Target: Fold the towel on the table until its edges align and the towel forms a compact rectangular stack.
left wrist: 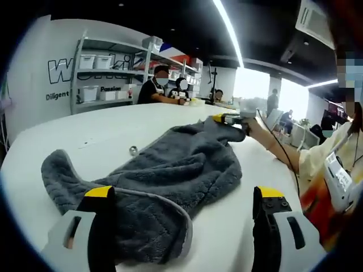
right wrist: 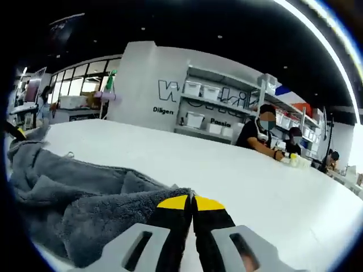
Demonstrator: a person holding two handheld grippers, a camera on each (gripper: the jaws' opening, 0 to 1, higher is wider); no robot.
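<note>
left gripper point(left wrist: 184, 201): jaws spread wide, yellow tips up from the bottom of the left gripper view; near towel edge lies between them, against the left jaw, nothing pinched
towel point(left wrist: 170, 175): grey, plush, rumpled, flat on the white table point(left wrist: 102, 133); one lobe runs out left, paler hem curls along the near edge, far corner lifted toward the right gripper
small object point(left wrist: 133, 150): shiny, round, on the table just beside the towel's far-left edge; too small to tell what it is
right gripper point(left wrist: 229, 119): in the left gripper view at the towel's far corner, yellow tip touching the cloth, held by the person's hand point(left wrist: 255, 126) coming in from the right
right gripper, own view point(right wrist: 191, 203): jaws pressed together, yellow tips meeting on a fold of the towel point(right wrist: 85, 192); cloth pinched at the tips, rest bunched to the left
table, right gripper view point(right wrist: 249, 175): bare white surface stretching right of the towel
background: shelf rack point(left wrist: 105, 71) with white bins against a lettered wall; seated people point(left wrist: 156, 85) at the table's far side
</note>
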